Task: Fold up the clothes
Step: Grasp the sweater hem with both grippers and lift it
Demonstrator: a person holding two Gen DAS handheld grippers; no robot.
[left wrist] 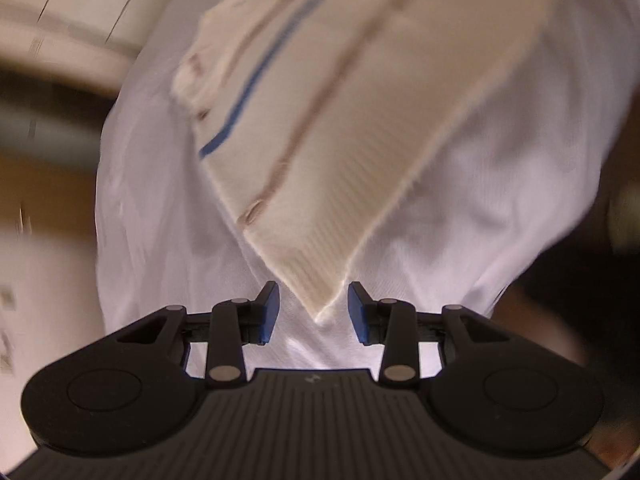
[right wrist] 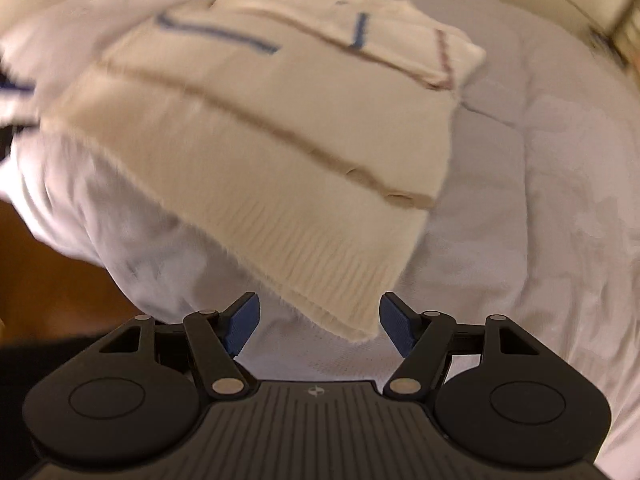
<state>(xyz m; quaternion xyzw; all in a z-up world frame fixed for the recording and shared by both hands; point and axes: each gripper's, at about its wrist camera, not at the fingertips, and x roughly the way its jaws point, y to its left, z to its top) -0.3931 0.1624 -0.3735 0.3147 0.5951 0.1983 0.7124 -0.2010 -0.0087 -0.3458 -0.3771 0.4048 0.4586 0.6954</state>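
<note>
The left claw point(left wrist: 314, 312) stands released, its jaws straddling one hem corner of the cream sweater point(left wrist: 360, 120), which lies on the white bed point(left wrist: 500, 208), lined up to pinch it. From the right wrist, the right claw point(right wrist: 320, 326) is likewise released around the other ribbed hem corner, likely for a matched lift.

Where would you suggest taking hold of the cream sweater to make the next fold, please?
Probably at the ribbed hem, by its two bottom corners. One corner lies pointed between the open fingers of the left hand-held gripper; the other lies in front of the open right hand-held gripper. Come in low from the near edge, since the sweater lies flat on the white sheet.
</note>
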